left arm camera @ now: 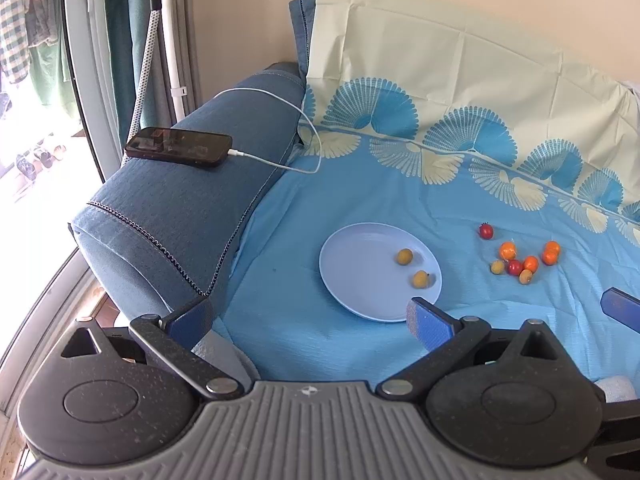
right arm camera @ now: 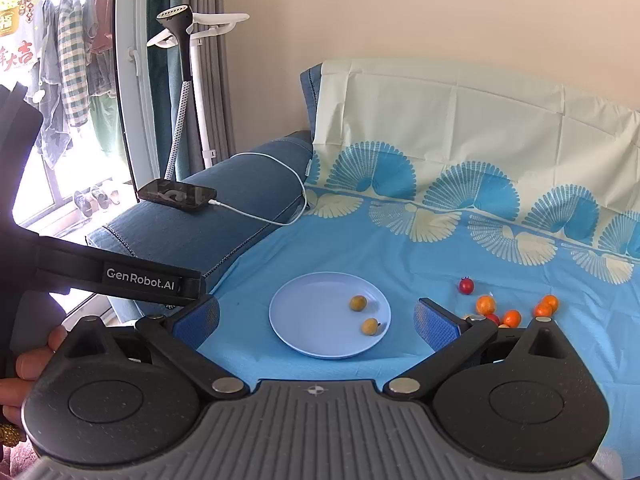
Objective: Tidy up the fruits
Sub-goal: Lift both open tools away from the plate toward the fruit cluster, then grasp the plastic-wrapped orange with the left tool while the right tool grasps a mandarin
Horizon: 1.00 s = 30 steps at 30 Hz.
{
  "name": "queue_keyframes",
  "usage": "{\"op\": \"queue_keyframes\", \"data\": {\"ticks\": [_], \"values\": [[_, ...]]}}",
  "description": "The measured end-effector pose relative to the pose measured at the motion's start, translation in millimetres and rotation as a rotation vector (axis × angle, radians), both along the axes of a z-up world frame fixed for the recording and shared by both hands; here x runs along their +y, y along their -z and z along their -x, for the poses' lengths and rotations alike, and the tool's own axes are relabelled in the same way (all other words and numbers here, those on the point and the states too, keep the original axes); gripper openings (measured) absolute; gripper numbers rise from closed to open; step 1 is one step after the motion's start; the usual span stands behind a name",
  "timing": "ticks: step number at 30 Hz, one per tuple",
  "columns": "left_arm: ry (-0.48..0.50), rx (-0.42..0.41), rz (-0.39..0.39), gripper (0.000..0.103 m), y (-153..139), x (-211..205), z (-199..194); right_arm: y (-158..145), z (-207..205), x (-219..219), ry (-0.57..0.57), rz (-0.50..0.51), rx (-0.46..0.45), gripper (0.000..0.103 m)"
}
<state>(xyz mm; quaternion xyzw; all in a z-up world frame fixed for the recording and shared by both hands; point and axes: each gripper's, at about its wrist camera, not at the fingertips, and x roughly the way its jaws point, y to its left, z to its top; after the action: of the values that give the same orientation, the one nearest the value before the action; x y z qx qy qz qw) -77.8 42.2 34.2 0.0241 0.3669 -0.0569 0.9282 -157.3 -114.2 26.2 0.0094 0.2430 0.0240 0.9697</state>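
Only readable writing is "GenRobot.AI" on the black strap at the left of the right wrist view, plus some red characters on a hanging by the window that I can't make out fully.

Both grippers hang above the blue sheet with nothing in them. The left gripper has its jaws wide apart, and the plate sits just ahead of it, right by its right fingertip. The right gripper is spread wide too — the plate lies between its fingers in that view, a bit further out.

Counting fruit: two yellow-brown ones on the plate, both toward its right side. The loose pile is on the sheet to the right of the plate, well apart from the left gripper — four orange ones, two red ones, two more yellow-brown ones. One red sits off by itself, behind the rest.

Also a phone on the sofa arm, with a white cable plugged in.
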Motion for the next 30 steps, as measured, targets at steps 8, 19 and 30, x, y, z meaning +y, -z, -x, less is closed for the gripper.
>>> {"op": "queue_keyframes", "data": {"ticks": [8, 19, 30], "values": [[0.003, 0.029, -0.019, 0.103, 7.6, -3.5, -8.8, 8.3, -9.8, -4.8, 0.018, -0.029, 0.037, 0.102], [0.036, 0.11, -0.097, 0.103, 30.7, -31.5, -39.7, 33.6, -30.6, -30.7, 0.059, -0.118, 0.108, 0.102], [0.084, 0.204, -0.123, 0.103, 46.6, -95.8, -97.5, 66.1, -57.2, -108.6, 0.292, -0.205, 0.133, 0.102]]}}
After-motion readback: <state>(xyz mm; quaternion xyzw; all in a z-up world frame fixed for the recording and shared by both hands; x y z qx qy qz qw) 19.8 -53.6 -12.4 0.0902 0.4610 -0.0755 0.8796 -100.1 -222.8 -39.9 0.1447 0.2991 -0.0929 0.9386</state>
